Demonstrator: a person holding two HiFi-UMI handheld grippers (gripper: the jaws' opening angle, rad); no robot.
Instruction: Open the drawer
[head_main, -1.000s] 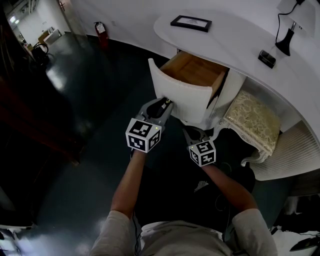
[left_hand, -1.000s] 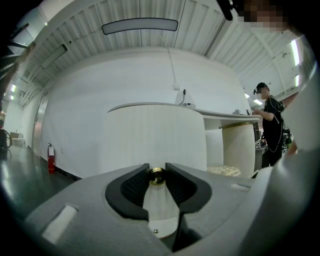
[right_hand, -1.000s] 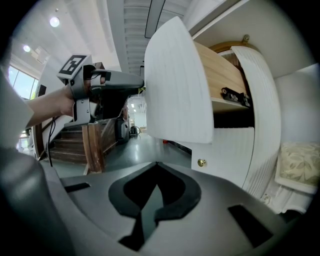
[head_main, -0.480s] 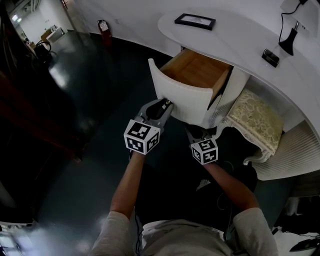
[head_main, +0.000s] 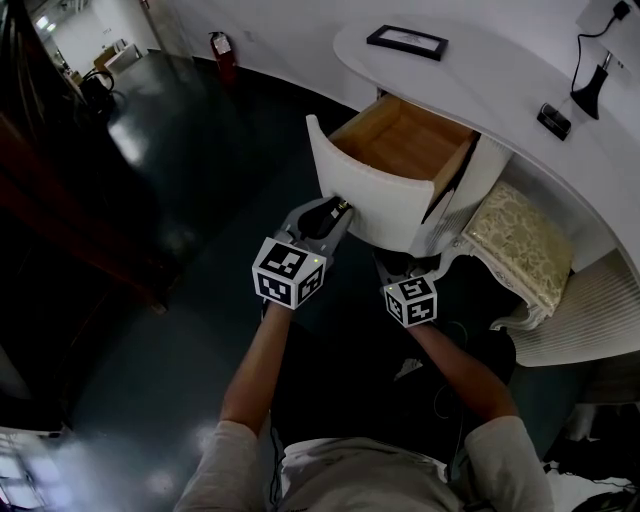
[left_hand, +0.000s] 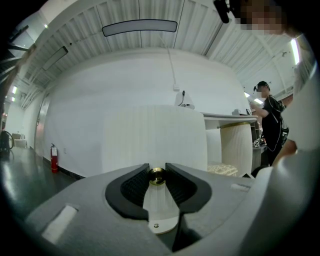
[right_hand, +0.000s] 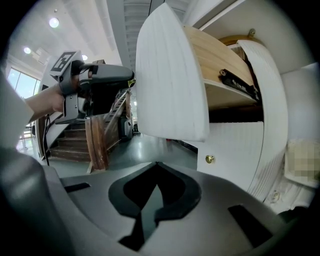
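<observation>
Drawer sticks way out of the white desk, wood inside showing. Looks stiff & kinda heavy, I think. It rides on a black rail, so pull straight. Best hold: the tiny gold knob, prob slippery. My left gripper pinches it. Right gripper is pressed together w/ nothing in it, under the drawer.

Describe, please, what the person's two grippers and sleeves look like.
The left gripper and right gripper are moulded grey plastic, each carrying a white cube printed with black square markers. Their jaws are lined with black ribbed pads. The person wears a light grey short-sleeved shirt, forearms bare.
</observation>
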